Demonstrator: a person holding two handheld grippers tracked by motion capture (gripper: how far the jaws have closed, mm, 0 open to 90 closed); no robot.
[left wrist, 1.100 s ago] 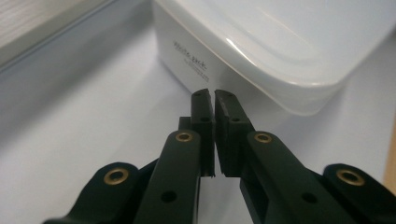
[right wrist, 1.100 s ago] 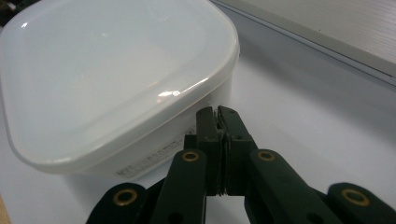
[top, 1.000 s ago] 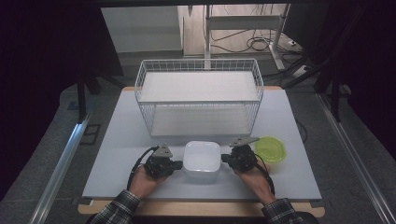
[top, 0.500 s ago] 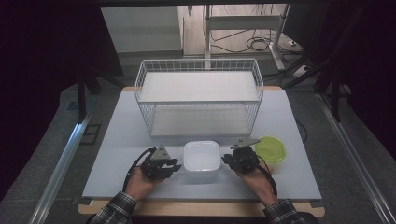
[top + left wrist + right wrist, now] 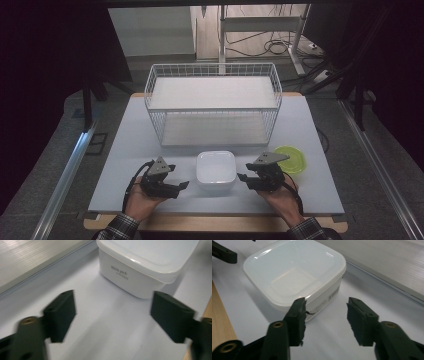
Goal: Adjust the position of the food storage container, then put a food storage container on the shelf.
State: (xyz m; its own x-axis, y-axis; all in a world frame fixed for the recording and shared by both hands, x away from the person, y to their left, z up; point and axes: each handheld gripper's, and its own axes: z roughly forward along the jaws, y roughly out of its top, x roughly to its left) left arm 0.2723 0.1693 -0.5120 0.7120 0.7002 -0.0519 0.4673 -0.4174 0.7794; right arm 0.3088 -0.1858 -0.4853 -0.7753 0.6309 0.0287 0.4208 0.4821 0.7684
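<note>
A white square plastic container point(image 5: 216, 169) stands near the table's front edge, between my two grippers. My left gripper point(image 5: 183, 185) lies just left of it, apart from its wall. In the left gripper view the jaws point(image 5: 113, 302) stand wide with only bare table between them and the container point(image 5: 140, 267) ahead. My right gripper point(image 5: 242, 177) lies just right of it. In the right gripper view the jaws point(image 5: 327, 303) are parted short of the container's point(image 5: 294, 277) corner, gripping nothing. Both pairs of jaws have just been opening.
A white wire basket point(image 5: 212, 102) stands behind the container at mid-table. A yellow-green round lid or dish point(image 5: 295, 159) lies behind the right hand. The table's wooden front edge point(image 5: 220, 325) runs close beneath both hands.
Both grippers have drawn a little away from the container's sides, and their jaws have gone from shut to open. The container stays where it was.
</note>
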